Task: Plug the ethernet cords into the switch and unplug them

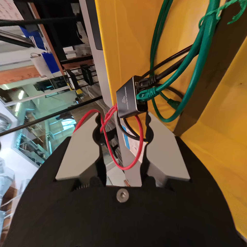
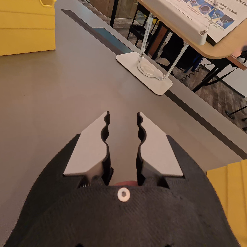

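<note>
In the left wrist view a small dark grey switch (image 1: 127,97) sits against a yellow bin (image 1: 133,40). A black ethernet plug (image 1: 148,80) and a green ethernet plug (image 1: 147,93) sit in its ports. A second green plug (image 1: 173,103) lies loose just beyond it. Green cords (image 1: 197,53) loop up to a tied bundle. A red wire loop (image 1: 139,144) hangs from the switch between my fingers. My left gripper (image 1: 123,116) is open, just short of the switch, holding nothing. My right gripper (image 2: 123,113) is open and empty over the grey table (image 2: 53,106).
In the right wrist view a white stand base (image 2: 144,72) rests near the table's far edge, holding up a board with a printed sheet (image 2: 208,13). Yellow bins stand at the far left (image 2: 26,26) and near right (image 2: 229,200). The left view is rolled sideways.
</note>
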Demonstrator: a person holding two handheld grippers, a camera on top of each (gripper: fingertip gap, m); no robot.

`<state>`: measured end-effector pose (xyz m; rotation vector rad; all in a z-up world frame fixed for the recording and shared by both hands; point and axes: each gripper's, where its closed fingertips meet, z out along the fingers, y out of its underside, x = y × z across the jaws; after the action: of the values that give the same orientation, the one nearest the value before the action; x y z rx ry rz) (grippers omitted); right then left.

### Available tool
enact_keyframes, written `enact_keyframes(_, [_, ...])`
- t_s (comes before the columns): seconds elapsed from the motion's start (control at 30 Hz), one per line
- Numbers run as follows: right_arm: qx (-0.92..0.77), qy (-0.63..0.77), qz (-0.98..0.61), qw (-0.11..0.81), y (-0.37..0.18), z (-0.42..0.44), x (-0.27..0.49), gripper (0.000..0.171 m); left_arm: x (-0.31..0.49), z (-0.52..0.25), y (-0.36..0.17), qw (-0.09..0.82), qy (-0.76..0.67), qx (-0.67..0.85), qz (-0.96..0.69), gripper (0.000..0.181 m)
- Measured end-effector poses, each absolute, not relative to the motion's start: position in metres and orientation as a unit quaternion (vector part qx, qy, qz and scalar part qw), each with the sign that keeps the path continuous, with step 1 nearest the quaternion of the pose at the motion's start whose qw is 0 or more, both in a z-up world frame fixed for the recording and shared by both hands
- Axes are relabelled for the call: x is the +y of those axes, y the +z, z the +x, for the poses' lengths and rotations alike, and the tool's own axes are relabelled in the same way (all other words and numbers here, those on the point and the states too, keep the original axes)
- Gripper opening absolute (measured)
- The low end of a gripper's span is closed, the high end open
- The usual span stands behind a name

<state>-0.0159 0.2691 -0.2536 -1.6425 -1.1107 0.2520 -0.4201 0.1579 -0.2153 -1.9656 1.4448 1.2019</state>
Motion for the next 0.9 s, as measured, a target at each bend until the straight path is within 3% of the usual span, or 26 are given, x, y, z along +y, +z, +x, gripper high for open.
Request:
enact_keyframes(0.27, [-0.474, 0.107, -0.687, 0.54, -0.259, -0.02, 0.272, 0.037, 0.172, -0.417, -0.228, 0.21, 0.4, 0.569, -0.687, 0.064])
enact_keyframes(0.43, [-0.477, 0.11, -0.688, 0.535, -0.264, -0.021, 0.273, 0.036, 0.175, -0.431, -0.253, 0.148, 0.394, 0.606, -0.675, 0.067])
enact_keyframes(0.6, [-0.481, 0.111, -0.685, 0.536, -0.266, -0.025, 0.272, 0.035, 0.198, -0.429, -0.256, 0.146, 0.44, 0.613, -0.64, 0.048])
enact_keyframes(0.67, [-0.483, 0.112, -0.682, 0.538, -0.265, -0.025, 0.272, 0.034, 0.204, -0.425, -0.251, 0.164, 0.453, 0.611, -0.628, 0.029])
enact_keyframes(0.9, [-0.478, 0.117, -0.678, 0.546, -0.258, -0.023, 0.273, 0.031, 0.21, -0.421, -0.213, 0.23, 0.484, 0.575, -0.619, 0.022])
